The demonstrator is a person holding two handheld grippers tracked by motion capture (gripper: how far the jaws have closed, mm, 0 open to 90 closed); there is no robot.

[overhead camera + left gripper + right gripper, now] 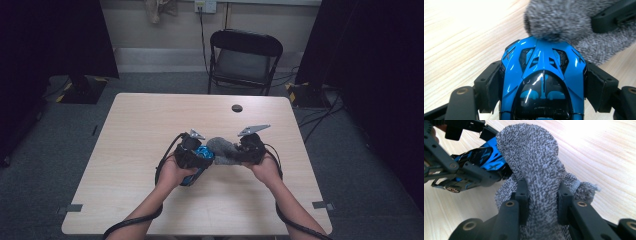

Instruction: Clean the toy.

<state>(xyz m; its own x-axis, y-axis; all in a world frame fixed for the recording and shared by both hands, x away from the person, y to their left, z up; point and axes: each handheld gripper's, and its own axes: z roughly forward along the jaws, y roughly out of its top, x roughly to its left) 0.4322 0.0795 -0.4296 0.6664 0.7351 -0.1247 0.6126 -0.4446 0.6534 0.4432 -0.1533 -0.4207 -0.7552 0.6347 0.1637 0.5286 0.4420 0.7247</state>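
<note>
A shiny blue toy car [543, 82] sits between the jaws of my left gripper [543, 75], whose pads press on both its sides. Its nose touches a fuzzy grey sock [564, 20]. My right gripper [543, 197] is shut on that grey sock [534, 167], with a thick fold of it bunched between the pads. In the high view the left gripper [196, 152] and the right gripper [239, 151] face each other over the middle of the table [150, 130], with the blue car [202, 152] meeting the sock [222, 148] between them.
A black folding chair [243, 57] stands behind the table's far edge. A small dark round hole [237, 108] lies in the tabletop near the far side. Black curtains hang at both sides of the room, and cables trail from both grippers off the near edge.
</note>
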